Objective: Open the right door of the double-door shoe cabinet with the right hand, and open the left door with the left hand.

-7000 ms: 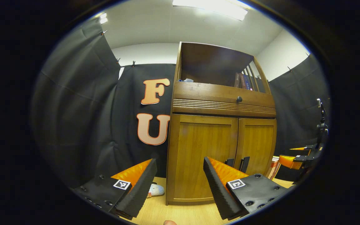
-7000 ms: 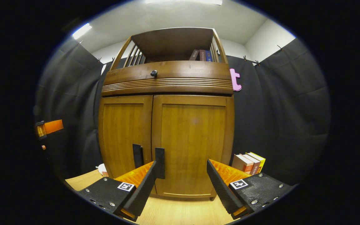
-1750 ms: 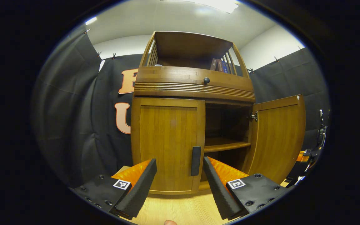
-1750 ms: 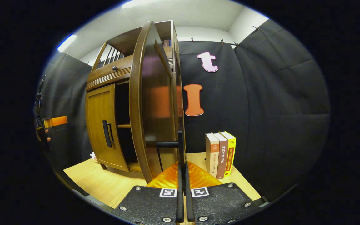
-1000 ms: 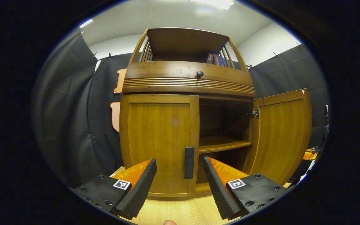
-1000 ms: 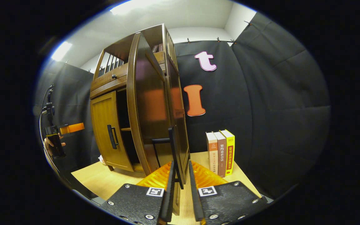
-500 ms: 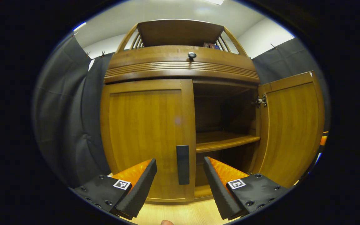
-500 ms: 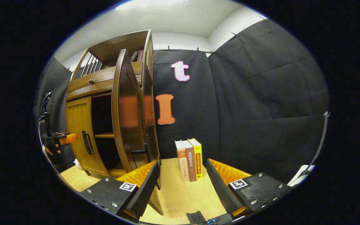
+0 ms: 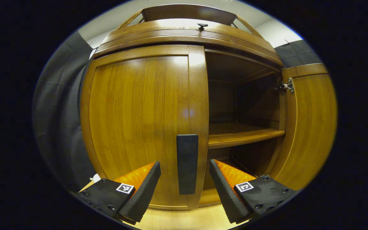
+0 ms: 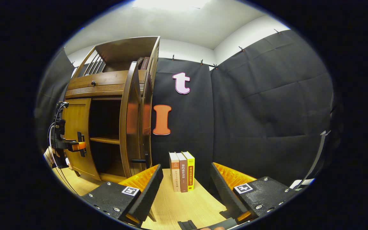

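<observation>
Black cloth walls close in the booth, with a pale wooden floor (image 10: 187,201) running along the bottom of the right gripper view, and the shoe cabinet (image 9: 184,35) takes up most of the left gripper view from top to bottom. Its right door (image 9: 308,124) hangs swung out at the right edge of that frame, hinge showing near the top, so that half looks done to me; in the right gripper view the same door stands edge-on left of centre. Left door (image 9: 139,124) is shut, big flat wood panel in the centre-left. Inside there's a bare shelf (image 9: 241,135) in the middle right. Three books (image 10: 181,171) stand upright on the floor at lower centre of the right gripper view, near the open door but apart from it. Smaller stuff: the dark upright handle (image 9: 187,163) sits at the door's inner edge, lower centre, right between the spread fingers of the left gripper (image 9: 184,187), which isn't touching it yet. Right gripper (image 10: 187,188) is wide too, holding nothing. I'd guess the door is stiff, fairly light on its hinges, and the handle is the only sensible grab: pinch it mid-height, then pull in an arc
</observation>
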The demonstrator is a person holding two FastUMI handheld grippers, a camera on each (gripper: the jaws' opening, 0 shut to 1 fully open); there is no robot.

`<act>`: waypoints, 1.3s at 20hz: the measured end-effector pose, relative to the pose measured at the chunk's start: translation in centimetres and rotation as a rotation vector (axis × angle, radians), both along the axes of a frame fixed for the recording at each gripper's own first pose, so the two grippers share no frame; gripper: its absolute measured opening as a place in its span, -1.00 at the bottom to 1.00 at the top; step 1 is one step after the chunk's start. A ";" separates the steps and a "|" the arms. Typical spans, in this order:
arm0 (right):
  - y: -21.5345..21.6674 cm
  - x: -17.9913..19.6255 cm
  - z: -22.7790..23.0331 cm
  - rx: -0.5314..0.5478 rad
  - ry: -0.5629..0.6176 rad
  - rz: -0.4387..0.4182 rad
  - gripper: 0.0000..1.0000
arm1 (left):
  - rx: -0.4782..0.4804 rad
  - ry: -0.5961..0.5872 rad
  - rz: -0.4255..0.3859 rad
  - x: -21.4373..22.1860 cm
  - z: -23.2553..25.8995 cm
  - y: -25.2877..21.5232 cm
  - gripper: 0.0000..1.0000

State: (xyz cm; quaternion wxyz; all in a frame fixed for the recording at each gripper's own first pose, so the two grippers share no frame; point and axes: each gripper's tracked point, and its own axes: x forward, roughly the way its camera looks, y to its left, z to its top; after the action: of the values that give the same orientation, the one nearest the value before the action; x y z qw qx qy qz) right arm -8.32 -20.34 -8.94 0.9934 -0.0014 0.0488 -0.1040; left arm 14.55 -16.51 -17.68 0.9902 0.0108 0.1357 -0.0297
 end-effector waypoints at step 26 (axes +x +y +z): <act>3.8 -1.5 3.0 -0.017 -0.033 0.002 0.85 | -0.071 0.003 -0.184 -7.3 0.8 1.1 -0.48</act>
State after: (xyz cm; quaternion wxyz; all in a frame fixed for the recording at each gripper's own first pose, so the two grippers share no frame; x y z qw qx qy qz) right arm -9.83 -16.55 -5.89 0.9941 -0.0083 0.0317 -0.1035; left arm 7.22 -15.45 -16.92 0.9829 -0.0118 0.1344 -0.1254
